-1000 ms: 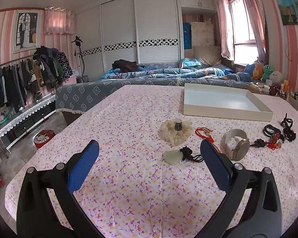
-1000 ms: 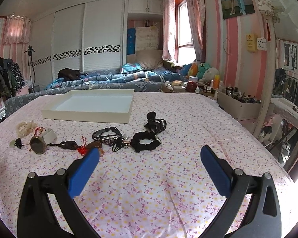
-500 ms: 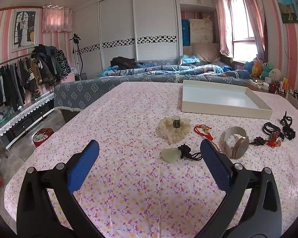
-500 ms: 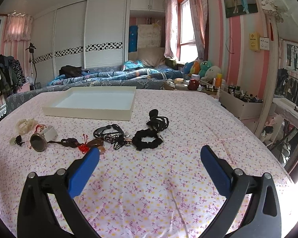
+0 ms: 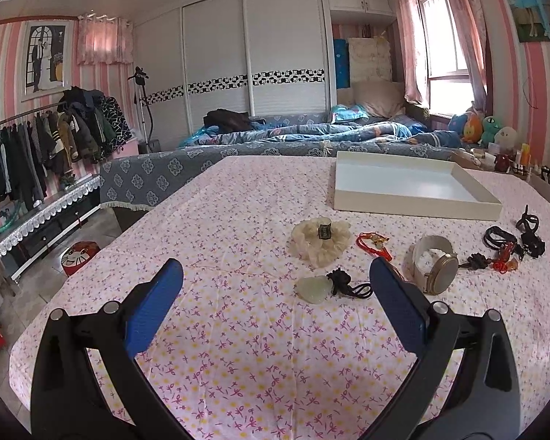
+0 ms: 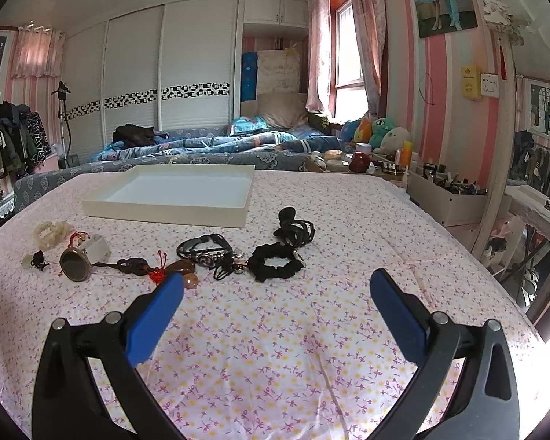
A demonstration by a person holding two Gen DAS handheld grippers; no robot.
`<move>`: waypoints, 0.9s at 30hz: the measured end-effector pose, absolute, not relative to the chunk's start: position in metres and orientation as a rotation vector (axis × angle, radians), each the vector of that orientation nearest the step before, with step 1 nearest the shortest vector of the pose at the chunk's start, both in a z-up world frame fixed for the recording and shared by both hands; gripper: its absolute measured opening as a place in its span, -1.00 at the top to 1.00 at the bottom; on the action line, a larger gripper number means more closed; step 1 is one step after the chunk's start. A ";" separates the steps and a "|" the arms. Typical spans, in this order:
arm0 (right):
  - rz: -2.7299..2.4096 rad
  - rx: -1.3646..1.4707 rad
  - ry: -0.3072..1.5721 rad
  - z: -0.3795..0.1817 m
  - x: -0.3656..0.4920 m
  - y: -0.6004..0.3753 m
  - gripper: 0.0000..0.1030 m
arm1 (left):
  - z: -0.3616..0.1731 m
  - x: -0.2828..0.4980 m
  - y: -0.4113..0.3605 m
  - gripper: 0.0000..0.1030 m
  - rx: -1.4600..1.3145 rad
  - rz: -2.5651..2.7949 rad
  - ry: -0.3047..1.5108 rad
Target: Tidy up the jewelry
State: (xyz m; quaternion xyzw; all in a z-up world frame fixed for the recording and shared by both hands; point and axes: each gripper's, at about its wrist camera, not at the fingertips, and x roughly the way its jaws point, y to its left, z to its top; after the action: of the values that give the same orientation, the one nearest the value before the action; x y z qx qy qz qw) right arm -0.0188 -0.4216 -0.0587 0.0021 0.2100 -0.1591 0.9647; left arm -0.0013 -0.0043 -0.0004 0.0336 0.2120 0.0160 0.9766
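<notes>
Jewelry lies in a row on the floral tablecloth before an empty white tray (image 5: 414,207) (image 6: 165,209). In the left wrist view: a cream scrunchie (image 5: 321,240), a red cord charm (image 5: 374,244), a pale jade pendant on black cord (image 5: 313,288), a watch (image 5: 434,269). In the right wrist view: a black scrunchie (image 6: 275,262), black bracelets (image 6: 205,251), a black hair tie bundle (image 6: 295,229), a brown pendant with red knot (image 6: 157,269). My left gripper (image 5: 275,286) is open and empty, just short of the jade pendant. My right gripper (image 6: 277,293) is open and empty, just short of the black scrunchie.
A bed with blue bedding (image 5: 311,135) lies beyond the table. A clothes rack (image 5: 36,139) stands at the left. A white box of cosmetics (image 6: 447,198) and bottles stand off the table's right edge.
Both grippers have moved slightly forward toward the jewelry, which sits a little closer in both views. Both stay open and empty.
</notes>
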 end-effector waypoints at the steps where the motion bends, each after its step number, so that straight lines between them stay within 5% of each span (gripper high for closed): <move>1: -0.321 0.004 0.423 -0.058 -0.019 -0.422 -0.96 | 0.000 -0.002 -0.004 -0.94 0.069 0.033 0.424; 27: -0.322 0.009 0.421 -0.059 -0.019 -0.422 -0.83 | 0.002 -0.003 -0.002 -0.94 0.064 0.028 0.421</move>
State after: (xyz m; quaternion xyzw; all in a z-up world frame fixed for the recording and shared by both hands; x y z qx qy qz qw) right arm -0.0191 -0.4218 -0.0592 0.0043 0.2081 -0.1592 0.9651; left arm -0.0028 -0.0016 0.0016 0.0319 0.2088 0.0138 0.9773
